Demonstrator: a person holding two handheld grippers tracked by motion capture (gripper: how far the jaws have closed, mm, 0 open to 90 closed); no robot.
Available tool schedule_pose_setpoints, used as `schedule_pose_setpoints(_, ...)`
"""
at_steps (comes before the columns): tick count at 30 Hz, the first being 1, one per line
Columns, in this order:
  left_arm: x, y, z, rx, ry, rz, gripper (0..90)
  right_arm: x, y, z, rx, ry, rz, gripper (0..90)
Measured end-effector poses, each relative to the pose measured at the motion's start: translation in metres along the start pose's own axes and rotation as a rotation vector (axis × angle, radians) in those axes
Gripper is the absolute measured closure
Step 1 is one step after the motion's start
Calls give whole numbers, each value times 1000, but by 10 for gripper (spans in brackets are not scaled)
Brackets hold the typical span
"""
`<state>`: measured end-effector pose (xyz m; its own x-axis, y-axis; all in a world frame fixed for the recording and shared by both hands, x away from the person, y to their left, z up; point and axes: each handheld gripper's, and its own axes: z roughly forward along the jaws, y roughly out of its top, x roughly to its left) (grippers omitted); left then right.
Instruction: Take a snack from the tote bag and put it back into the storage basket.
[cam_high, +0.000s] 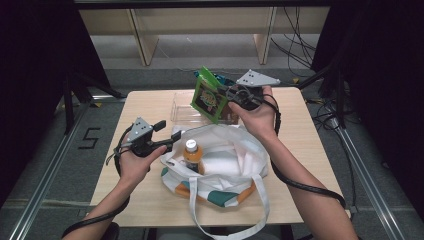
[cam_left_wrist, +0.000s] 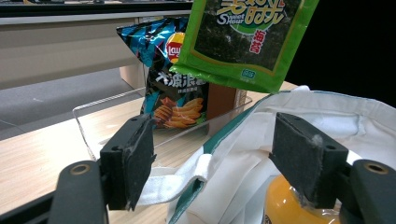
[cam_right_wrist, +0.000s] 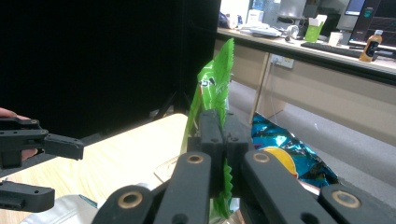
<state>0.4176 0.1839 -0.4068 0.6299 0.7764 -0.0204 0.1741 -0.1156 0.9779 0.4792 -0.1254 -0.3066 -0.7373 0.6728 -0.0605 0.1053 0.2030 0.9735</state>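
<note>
Nearest us, our left gripper (cam_high: 164, 134) gapes empty beside the bag (cam_high: 220, 165), while our right gripper (cam_high: 227, 93) pinches the green packet (cam_high: 209, 99), presumably for bagging.

Grey floor (cam_high: 210, 50), black curtains (cam_high: 30, 60) — pale wooden benches (cam_high: 200, 22)

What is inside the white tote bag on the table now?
Inside the white tote bag stands a bottle with orange drink and a white cap. The bag's folds cover its lower part and anything deeper inside.
</note>
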Motion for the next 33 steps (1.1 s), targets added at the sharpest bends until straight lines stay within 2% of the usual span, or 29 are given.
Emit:
schedule_pose_setpoints(1,0,0,0,0,0,-4,289,-1,0,1,-6,-1,-15,900)
schedule_pose_setpoints(3,-1,0,0,-1,0,-4,289,-1,0,1,-6,-3,-11,900)
schedule_pose_setpoints(6,-1,0,0,-1,0,-5,289,1,0,3,-1,-10,11,900)
schedule_pose_setpoints(18,0,0,0,0,-1,0,289,-2,3,9,-8,-9,-12,900)
schedule_pose_setpoints(20,0,0,0,1,-1,-4,289,-2,2,11,-6,-8,0,900)
schedule_pose_setpoints(22,0,0,0,1,-1,-6,289,-3,2,12,-5,-16,-8,900)
schedule_pose_setpoints(24,-1,0,0,0,-1,-5,289,-3,2,12,-4,-19,17,900)
schedule_pose_setpoints(25,-1,0,0,0,-1,-5,289,-4,2,14,-13,-18,-5,900)
schedule_pose_setpoints(27,-1,0,0,0,-1,-7,289,-5,2,14,-12,-24,-7,900)
schedule_pose_setpoints(30,-1,0,0,-1,-1,-9,289,-6,1,16,-1,-25,19,900)
schedule_pose_setpoints(32,-1,-1,1,-3,-4,-13,289,-8,1,17,-5,-30,9,900)
schedule_pose_setpoints(33,-1,-1,1,-3,-4,-13,289,-7,1,17,-3,-33,23,900)
